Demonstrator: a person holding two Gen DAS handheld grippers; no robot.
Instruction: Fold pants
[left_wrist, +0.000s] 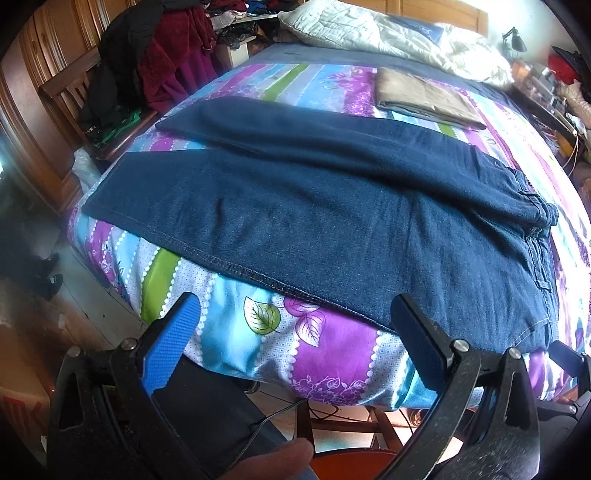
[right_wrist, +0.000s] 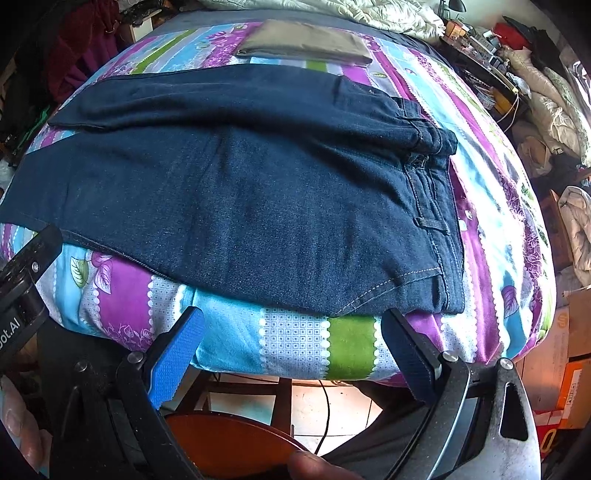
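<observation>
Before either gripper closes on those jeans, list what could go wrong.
1. The jeans lie at the near edge of the bed; a careless pull could drag them off.
2. Both legs are splayed apart, so a fold may come out crooked.
3. The left gripper and right gripper are open, short of the fabric, and might pinch the bedsheet too.

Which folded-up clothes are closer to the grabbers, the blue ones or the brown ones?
The dark blue denim pants, spread along the near bed edge just beyond both open grippers. The tan folded garment lies farther back, near the pillows.
</observation>
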